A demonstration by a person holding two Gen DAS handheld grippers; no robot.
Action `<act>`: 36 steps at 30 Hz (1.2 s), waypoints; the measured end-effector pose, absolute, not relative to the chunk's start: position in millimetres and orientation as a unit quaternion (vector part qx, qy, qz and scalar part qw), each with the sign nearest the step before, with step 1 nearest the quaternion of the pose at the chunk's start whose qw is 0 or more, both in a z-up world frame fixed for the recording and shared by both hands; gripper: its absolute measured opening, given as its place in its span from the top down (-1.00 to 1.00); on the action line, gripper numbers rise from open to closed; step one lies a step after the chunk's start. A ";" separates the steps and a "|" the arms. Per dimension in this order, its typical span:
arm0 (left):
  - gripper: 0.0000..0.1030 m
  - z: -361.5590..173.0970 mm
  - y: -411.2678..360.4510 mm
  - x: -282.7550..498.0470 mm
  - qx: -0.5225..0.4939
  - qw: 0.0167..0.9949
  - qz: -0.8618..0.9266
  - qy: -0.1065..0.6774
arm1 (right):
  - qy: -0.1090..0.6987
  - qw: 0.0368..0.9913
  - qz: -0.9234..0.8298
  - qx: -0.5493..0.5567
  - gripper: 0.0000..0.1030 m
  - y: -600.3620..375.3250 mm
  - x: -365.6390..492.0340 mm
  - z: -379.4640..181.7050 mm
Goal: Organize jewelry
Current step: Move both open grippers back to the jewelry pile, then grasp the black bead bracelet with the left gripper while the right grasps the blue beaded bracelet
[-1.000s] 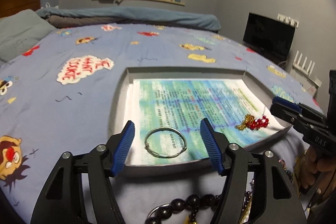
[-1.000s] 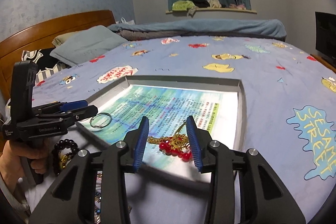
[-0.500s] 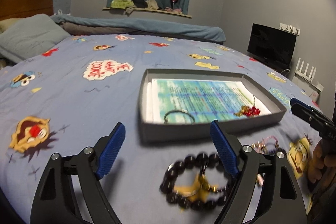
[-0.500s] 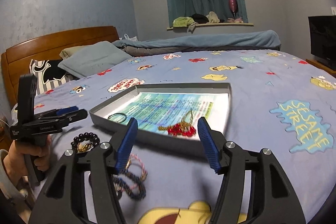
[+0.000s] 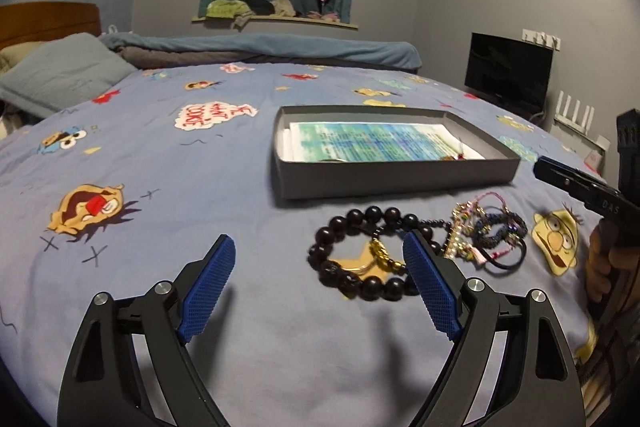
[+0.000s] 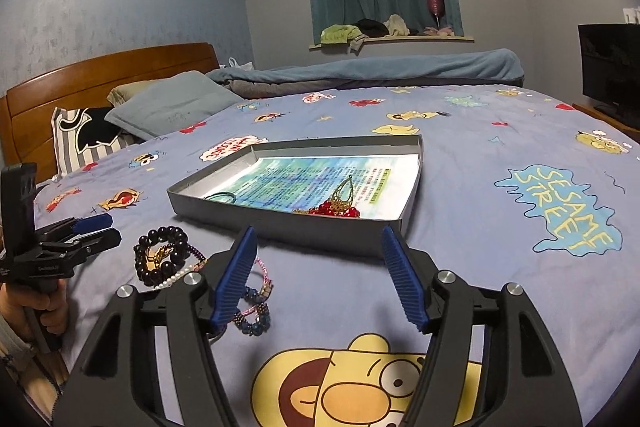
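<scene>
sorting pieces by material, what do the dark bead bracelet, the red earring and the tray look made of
Bead bracelet: large, near-black round beads with a soft sheen, likely polished wood or stone; which one is unclear. A gold-coloured charm lies inside the loop.
Earring: thin gold-coloured openwork metal drop with glossy, translucent red beads, glass or plastic.
Tray: matte grey, thin straight walls, probably cardboard, lined with printed paper.

The bedsheet [image 6: 460,147] carries "SESAME STREET" in yellow letters on a blue splash [image 6: 560,215] to the right of the gray tray [image 6: 304,223]. The right claw [image 5: 560,179] bears "DAS". Print on the tray's paper [image 6: 320,179] is too small to read.
</scene>
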State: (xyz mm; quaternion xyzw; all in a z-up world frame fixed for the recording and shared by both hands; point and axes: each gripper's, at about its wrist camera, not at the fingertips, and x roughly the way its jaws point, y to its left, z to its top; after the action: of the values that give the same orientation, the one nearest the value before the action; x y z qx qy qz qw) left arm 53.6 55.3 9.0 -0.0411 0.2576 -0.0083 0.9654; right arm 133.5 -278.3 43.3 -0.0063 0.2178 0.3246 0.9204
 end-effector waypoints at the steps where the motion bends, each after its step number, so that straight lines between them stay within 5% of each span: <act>1: -0.67 7.6 52.8 55.4 -0.040 0.964 -0.013 0.261 | 0.219 0.920 0.326 -0.009 -0.26 -277.0 133.0 42.9; 6: -0.28 1.8 49.2 65.0 -0.041 0.959 -0.020 0.280 | 0.223 0.914 0.338 -0.015 -0.21 -273.3 131.3 40.8; 11: -0.27 -0.9 55.6 75.8 -0.059 0.955 -0.006 0.290 | 0.241 0.907 0.346 -0.012 0.03 -271.5 135.6 36.9; 16: -0.26 -9.5 64.5 97.7 -0.085 0.942 -0.003 0.324 | 0.266 0.894 0.361 -0.020 0.06 -261.3 139.4 31.6; 19: -0.07 -12.2 61.0 100.8 -0.078 0.940 -0.006 0.333 | 0.275 0.887 0.369 -0.028 0.08 -254.4 138.8 29.5; 25: 0.61 -12.0 57.7 92.1 -0.063 0.942 -0.011 0.329 | 0.293 0.876 0.379 -0.050 0.15 -247.5 131.0 22.2; 30: 0.69 -9.4 54.6 77.2 -0.048 0.947 -0.016 0.317 | 0.312 0.867 0.382 -0.073 0.80 -246.7 125.7 10.2; 36: 0.72 -5.0 55.7 61.4 -0.034 0.951 -0.018 0.306 | 0.283 0.883 0.366 -0.075 0.84 -261.1 119.9 18.0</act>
State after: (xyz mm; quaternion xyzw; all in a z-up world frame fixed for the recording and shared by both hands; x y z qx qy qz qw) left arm 61.4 55.7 -5.0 -0.0340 0.3060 -0.0179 0.9513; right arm 119.9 -261.1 18.0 -0.0745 0.2831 0.3658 0.8835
